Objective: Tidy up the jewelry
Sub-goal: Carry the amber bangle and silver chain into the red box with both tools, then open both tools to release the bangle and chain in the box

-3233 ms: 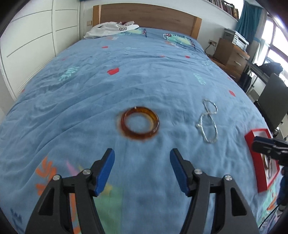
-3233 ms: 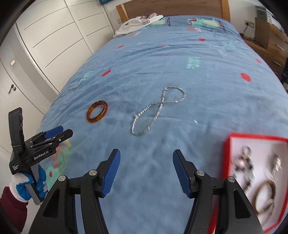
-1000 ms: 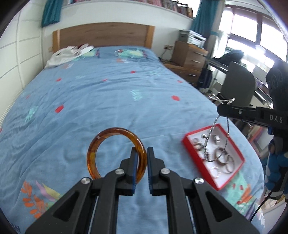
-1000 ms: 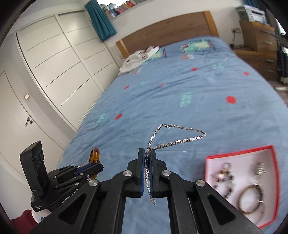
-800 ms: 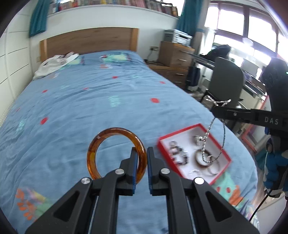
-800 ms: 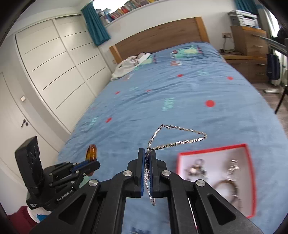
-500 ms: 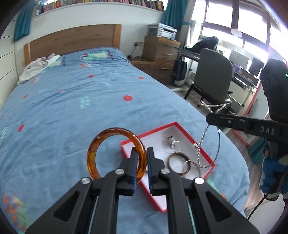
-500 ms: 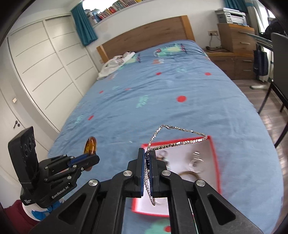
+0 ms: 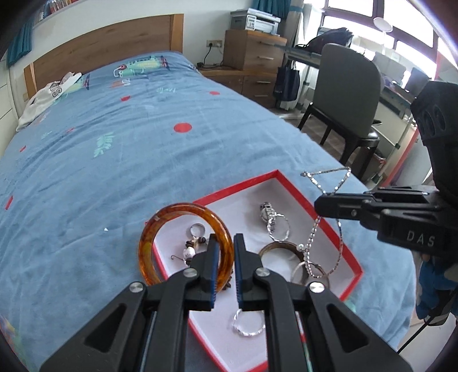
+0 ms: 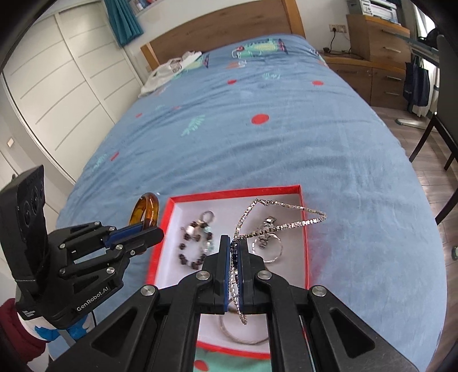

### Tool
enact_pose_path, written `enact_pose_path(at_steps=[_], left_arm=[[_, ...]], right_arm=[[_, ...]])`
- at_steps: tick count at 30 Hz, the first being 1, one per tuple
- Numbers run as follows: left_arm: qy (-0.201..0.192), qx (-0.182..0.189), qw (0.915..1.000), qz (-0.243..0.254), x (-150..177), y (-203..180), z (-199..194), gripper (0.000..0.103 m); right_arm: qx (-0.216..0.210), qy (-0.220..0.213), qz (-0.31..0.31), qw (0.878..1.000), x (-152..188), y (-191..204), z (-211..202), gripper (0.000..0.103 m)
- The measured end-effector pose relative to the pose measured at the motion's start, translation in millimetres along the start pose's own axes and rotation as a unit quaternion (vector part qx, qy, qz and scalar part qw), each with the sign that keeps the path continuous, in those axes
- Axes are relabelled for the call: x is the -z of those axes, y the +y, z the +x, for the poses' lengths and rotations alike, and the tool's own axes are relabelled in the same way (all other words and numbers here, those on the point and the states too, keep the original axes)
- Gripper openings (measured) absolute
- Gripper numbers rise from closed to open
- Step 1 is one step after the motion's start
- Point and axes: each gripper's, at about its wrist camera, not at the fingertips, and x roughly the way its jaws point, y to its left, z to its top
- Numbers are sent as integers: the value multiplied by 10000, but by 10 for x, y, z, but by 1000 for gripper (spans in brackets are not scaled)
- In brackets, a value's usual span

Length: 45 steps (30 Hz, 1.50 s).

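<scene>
Upright, translucent amber bangle [image 9: 183, 243] shows dark mottling and a glossy rim.

Blue-quilted bed [image 10: 286, 137], wooden headboard [image 10: 223, 31], white wardrobe [image 10: 57, 80], grey chair [image 9: 349, 85], bright windows [image 9: 357, 17]

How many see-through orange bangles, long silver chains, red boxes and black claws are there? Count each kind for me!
Orange bangle: 1, pinched in the left claw
Long silver chain: 1, pinched in the right claw
Red box: 1
Black claws: 2
Total: 5
</scene>
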Motion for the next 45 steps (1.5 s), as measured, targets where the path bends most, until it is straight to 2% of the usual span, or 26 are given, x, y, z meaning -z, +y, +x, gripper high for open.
enact_pose_path(at_steps=[11,22,33,42,45], left_arm=[[230,-227,9995,-44,32,51,440,9],[376,-288,9988,-88,34,168,697,10],[462,-362,9983,-51,45,166,830,11],[527,-407,9978,-22,60,148,888,12],[563,-355,9977,-126,84,171,904,17]], right_arm=[[48,409,-244,9989,-82,-132,535,4],[141,642,-305,9974,-91,-246,808,5],[111,628,-271,9976,-118,-266,880,5],[178,679,-284,9971,-120,-300,860,9],[207,680,-275,9971,-113,-319,834,9]])
